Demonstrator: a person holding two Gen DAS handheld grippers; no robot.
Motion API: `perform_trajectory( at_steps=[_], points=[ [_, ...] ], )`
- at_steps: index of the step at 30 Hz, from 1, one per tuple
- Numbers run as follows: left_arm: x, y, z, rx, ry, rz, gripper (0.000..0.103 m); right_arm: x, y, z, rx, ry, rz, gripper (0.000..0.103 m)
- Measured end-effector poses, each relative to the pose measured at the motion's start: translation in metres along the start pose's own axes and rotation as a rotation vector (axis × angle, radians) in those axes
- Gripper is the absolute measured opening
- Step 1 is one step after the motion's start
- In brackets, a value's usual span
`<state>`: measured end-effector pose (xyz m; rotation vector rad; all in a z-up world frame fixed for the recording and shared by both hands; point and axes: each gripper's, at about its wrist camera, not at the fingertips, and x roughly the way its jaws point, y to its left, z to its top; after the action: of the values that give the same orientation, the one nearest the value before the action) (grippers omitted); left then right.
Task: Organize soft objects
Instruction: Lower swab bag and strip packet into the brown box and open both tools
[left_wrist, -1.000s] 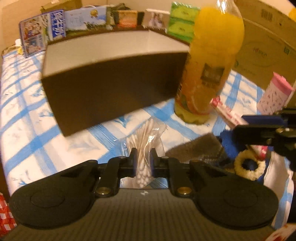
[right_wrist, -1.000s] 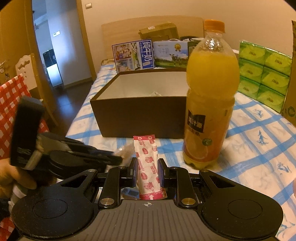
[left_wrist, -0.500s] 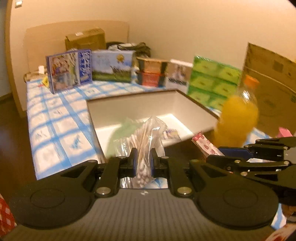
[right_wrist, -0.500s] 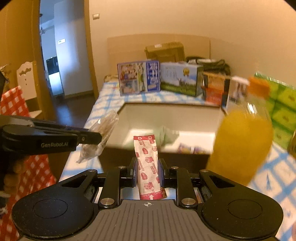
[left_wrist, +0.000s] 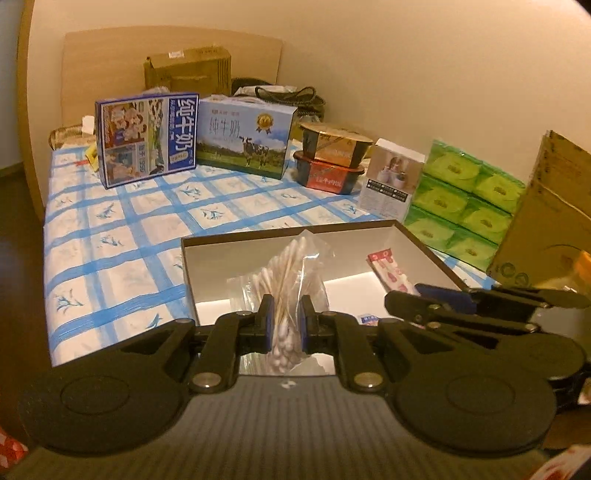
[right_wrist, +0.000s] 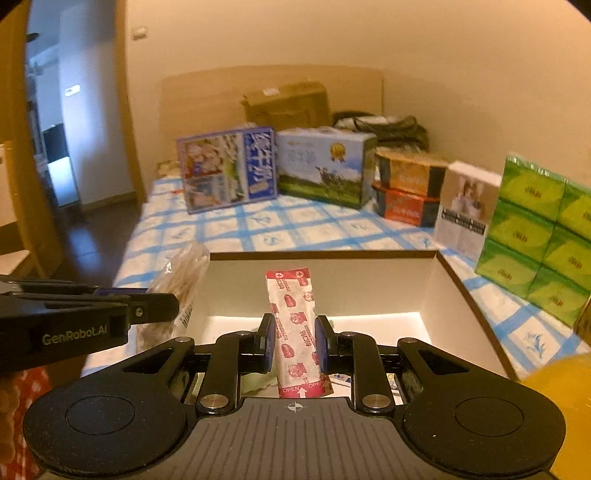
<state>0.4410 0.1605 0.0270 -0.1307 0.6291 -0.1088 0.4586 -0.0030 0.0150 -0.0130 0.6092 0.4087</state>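
Left gripper (left_wrist: 284, 319) is clamping my bag of cotton swabs (left_wrist: 286, 280) over the box (left_wrist: 295, 230). Right gripper (right_wrist: 294, 345) is pinching the red-white packet (right_wrist: 295, 325) w/ it.

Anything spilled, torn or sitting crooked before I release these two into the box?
Nothing stands out. The left gripper holds the cotton swab bag and the right gripper the red-white packet, both intact above the open box.
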Motion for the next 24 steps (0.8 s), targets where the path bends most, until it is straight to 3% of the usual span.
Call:
perform_trajectory(
  at_steps=[8,10,11,12,14,16,17,24],
  points=[
    [0.050,0.005,0.006,0.004,0.050,-0.003,0.012,0.048,-0.025,-0.002,0.102,0.075,-0.060,0.023],
    [0.060,0.008,0.006,-0.001,0.060,-0.017,0.016,0.054,-0.029,-0.002,0.103,0.077,-0.078,0.023],
    [0.064,0.010,0.007,-0.007,0.068,-0.022,0.024,0.056,-0.029,-0.003,0.109,0.077,-0.087,0.024],
    [0.068,0.011,0.007,-0.017,0.080,-0.021,0.038,0.059,-0.031,-0.003,0.113,0.085,-0.096,0.027],
    [0.075,0.015,0.006,-0.039,0.102,-0.015,0.048,0.063,-0.032,-0.004,0.116,0.101,-0.112,0.042],
    [0.076,0.017,0.005,-0.044,0.100,-0.011,0.049,0.064,-0.032,-0.005,0.114,0.103,-0.124,0.062],
    [0.076,0.018,0.005,-0.041,0.099,-0.004,0.049,0.063,-0.033,-0.006,0.115,0.090,-0.117,0.065],
    [0.064,0.023,0.002,-0.041,0.094,0.017,0.049,0.054,-0.024,-0.008,0.071,0.080,-0.096,0.067]
  ],
)
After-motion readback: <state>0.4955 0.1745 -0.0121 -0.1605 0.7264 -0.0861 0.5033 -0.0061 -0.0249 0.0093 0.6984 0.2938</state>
